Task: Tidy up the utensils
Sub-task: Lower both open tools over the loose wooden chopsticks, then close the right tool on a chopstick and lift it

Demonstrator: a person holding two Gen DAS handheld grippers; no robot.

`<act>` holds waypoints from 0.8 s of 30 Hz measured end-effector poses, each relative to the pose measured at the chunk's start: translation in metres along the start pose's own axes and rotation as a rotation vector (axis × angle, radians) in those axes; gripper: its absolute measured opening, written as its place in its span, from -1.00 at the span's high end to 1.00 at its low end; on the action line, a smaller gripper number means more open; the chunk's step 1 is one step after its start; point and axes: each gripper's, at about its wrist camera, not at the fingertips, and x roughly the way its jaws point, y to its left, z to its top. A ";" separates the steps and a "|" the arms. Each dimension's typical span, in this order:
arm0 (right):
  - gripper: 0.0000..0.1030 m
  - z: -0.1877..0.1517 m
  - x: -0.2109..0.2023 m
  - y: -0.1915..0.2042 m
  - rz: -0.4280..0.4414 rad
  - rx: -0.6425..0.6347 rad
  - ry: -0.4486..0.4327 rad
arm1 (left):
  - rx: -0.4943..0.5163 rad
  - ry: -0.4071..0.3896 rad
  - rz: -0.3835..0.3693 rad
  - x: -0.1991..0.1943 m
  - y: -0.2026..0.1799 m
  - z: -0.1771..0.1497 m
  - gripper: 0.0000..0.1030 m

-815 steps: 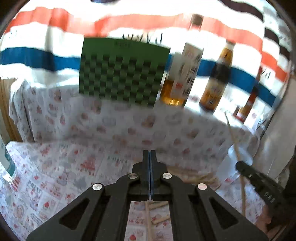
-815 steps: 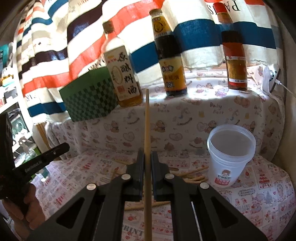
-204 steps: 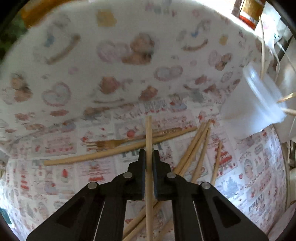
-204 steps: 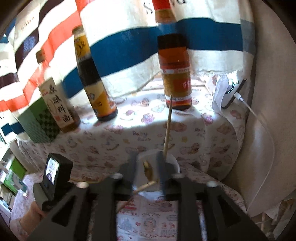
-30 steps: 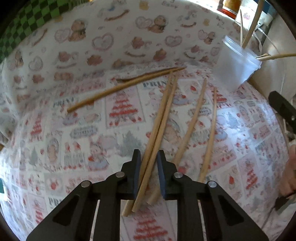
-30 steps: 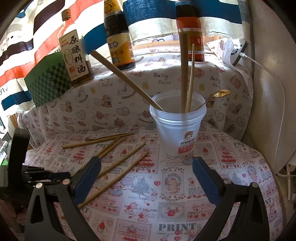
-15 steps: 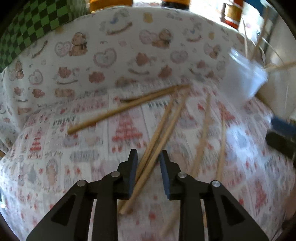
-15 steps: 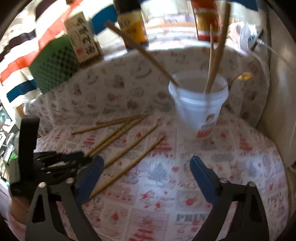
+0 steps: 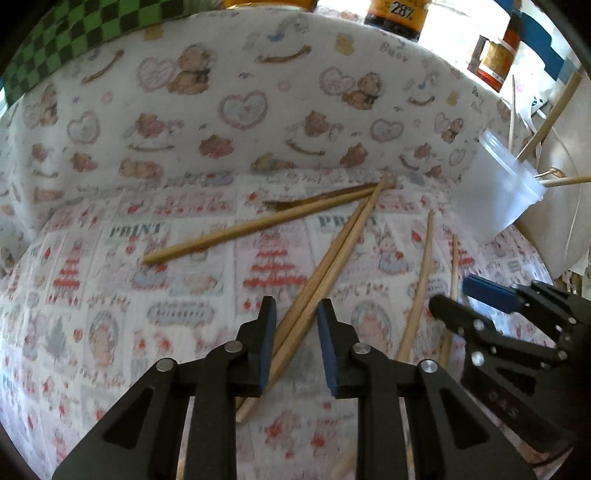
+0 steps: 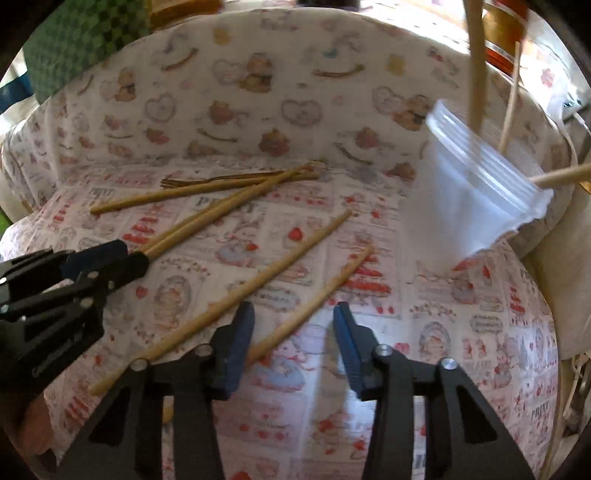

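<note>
Several wooden chopsticks lie loose on the printed tablecloth. My left gripper (image 9: 294, 314) is open, low over the cloth, with a pair of chopsticks (image 9: 325, 262) lying between its blue pads; it also shows in the right wrist view (image 10: 107, 258). My right gripper (image 10: 293, 314) is open above the near end of a single chopstick (image 10: 314, 295), with another chopstick (image 10: 266, 277) just left of it. It shows in the left wrist view (image 9: 461, 299). A clear plastic cup (image 10: 476, 199) at the right holds several chopsticks. A thin fork (image 10: 229, 179) lies at the back beside a chopstick (image 10: 184, 194).
A cloth-covered ledge (image 9: 258, 110) rises behind the chopsticks, carrying sauce bottles (image 9: 397, 14) and a green checked box (image 9: 74, 40). A white cable (image 10: 572, 147) hangs by the wall at the right, past the cup.
Both grippers have dropped closer to the cloth. The right gripper's jaws have narrowed and now sit over one chopstick. The left gripper still straddles the pair of chopsticks.
</note>
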 end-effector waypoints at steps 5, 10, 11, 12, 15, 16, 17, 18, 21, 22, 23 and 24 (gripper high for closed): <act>0.63 0.003 -0.001 0.003 0.053 -0.009 0.018 | 0.047 0.089 -0.044 -0.014 -0.001 -0.014 0.60; 0.98 -0.005 -0.019 -0.004 0.107 -0.080 0.048 | 0.038 0.118 -0.063 -0.019 0.001 -0.018 0.60; 0.98 -0.009 -0.023 -0.004 0.118 -0.099 0.051 | 0.039 0.121 -0.066 -0.021 0.002 -0.020 0.60; 0.99 -0.014 -0.027 -0.003 0.110 -0.119 0.056 | 0.037 0.123 -0.067 -0.017 0.001 -0.017 0.60; 0.96 -0.017 -0.033 -0.012 0.077 -0.102 0.054 | 0.030 0.121 -0.060 -0.016 0.000 -0.016 0.60; 0.96 -0.014 -0.034 -0.020 0.075 -0.068 0.048 | 0.027 0.112 -0.056 -0.016 0.000 -0.016 0.60; 0.93 -0.011 -0.033 -0.026 0.069 -0.031 0.045 | 0.026 0.100 -0.051 -0.018 0.000 -0.016 0.60; 0.65 -0.007 -0.032 -0.032 0.067 0.019 0.047 | 0.026 0.091 -0.048 -0.017 0.000 -0.015 0.60; 0.40 0.002 -0.023 -0.051 0.063 0.150 0.045 | 0.012 0.021 -0.045 -0.028 0.005 -0.013 0.60; 0.40 0.005 -0.020 -0.052 0.041 0.172 0.049 | 0.000 -0.016 -0.034 -0.034 0.007 -0.012 0.56; 0.40 0.007 -0.016 -0.054 0.016 0.192 0.056 | -0.012 -0.058 -0.023 -0.040 0.010 -0.011 0.53; 0.40 0.008 -0.012 -0.057 0.001 0.216 0.068 | -0.021 -0.088 -0.022 -0.045 0.013 -0.010 0.45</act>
